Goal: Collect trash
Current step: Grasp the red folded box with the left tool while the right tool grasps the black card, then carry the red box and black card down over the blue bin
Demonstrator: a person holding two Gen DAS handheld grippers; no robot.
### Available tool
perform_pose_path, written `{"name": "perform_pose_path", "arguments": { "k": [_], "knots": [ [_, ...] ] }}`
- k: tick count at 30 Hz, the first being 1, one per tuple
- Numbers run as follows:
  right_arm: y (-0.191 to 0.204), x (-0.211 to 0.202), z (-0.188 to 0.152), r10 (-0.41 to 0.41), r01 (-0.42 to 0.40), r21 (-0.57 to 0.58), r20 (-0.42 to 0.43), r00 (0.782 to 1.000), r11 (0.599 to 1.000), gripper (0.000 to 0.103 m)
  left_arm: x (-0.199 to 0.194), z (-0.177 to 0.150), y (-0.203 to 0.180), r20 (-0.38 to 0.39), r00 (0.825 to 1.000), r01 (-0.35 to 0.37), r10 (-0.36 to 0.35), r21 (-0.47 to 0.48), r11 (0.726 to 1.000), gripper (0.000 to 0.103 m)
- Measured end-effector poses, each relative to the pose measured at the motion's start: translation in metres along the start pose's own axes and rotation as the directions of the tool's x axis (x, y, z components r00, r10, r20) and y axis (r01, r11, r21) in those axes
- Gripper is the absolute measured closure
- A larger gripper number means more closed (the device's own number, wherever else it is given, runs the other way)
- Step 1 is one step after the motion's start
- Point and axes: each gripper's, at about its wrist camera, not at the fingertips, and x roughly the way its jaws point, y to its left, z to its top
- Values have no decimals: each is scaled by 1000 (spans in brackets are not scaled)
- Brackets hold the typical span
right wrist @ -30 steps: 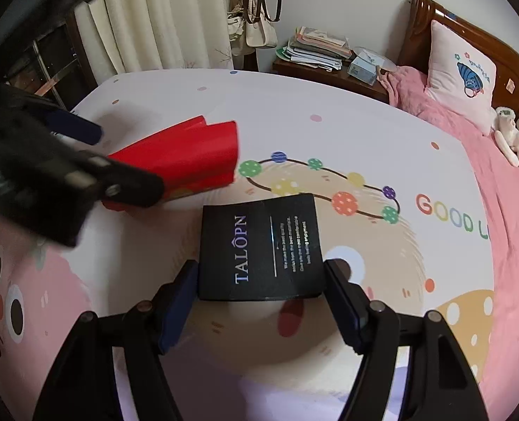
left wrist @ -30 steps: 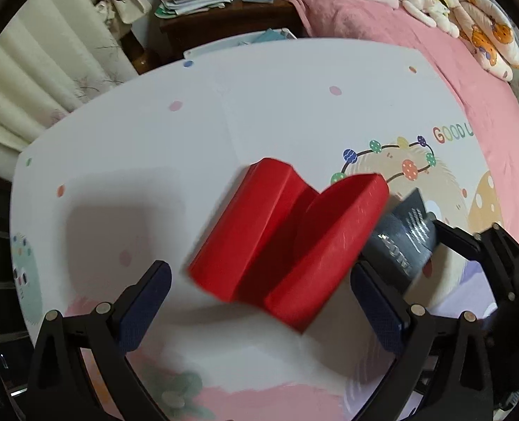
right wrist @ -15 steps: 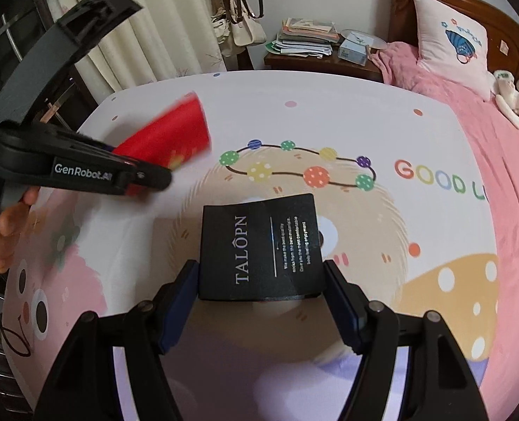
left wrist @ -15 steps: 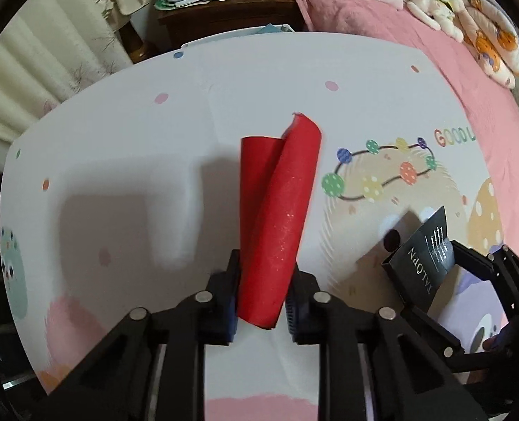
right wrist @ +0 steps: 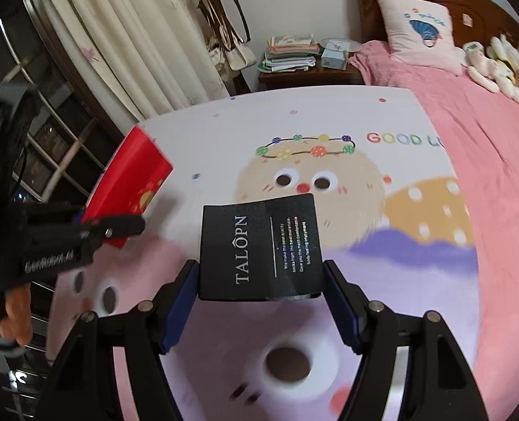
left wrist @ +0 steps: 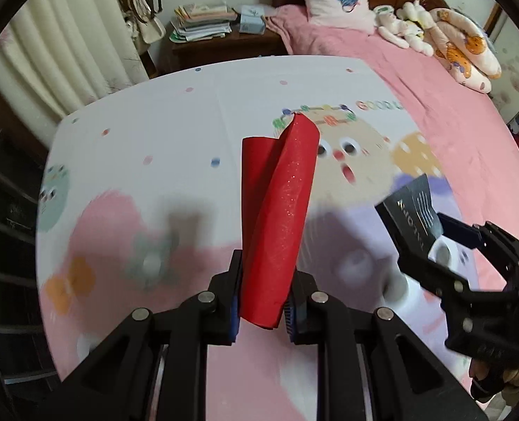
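Red paper (left wrist: 277,217) in clamped left tool (left wrist: 263,310)

Black left gripper (left wrist: 261,310), blue pads (left wrist: 234,310), silver screws.

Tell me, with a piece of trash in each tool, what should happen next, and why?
Probably carry both pieces away from the patterned sheet toward a bin, though none is in view. The left tool is clamped on the folded red paper, and the right tool grips the black TALOPN box. Both items appear lifted off the sheet, so no picking up looks left.
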Motion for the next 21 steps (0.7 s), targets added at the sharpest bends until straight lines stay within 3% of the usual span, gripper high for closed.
{"name": "perform_pose_path", "arguments": {
  "k": [6, 12, 16, 21],
  "knots": [
    [43, -62, -61, 10, -12, 43, 52, 999, 999, 33, -57, -78, -5, 35, 999, -19, 19, 20, 1000, 86],
    [85, -110, -129, 18, -25, 88, 84, 996, 996, 33, -102, -166, -6, 38, 998, 53, -54, 26, 998, 85],
    [105, -125, -175, 11, -17, 117, 56, 998, 993, 33, -115, -215, -6, 19, 996, 91, -92, 36, 995, 85],
    [123, -130, -233, 11, -6, 135, -33, 999, 991, 33, -116, -260, -14, 10, 996, 85, -86, 79, 993, 85]
  ]
}}
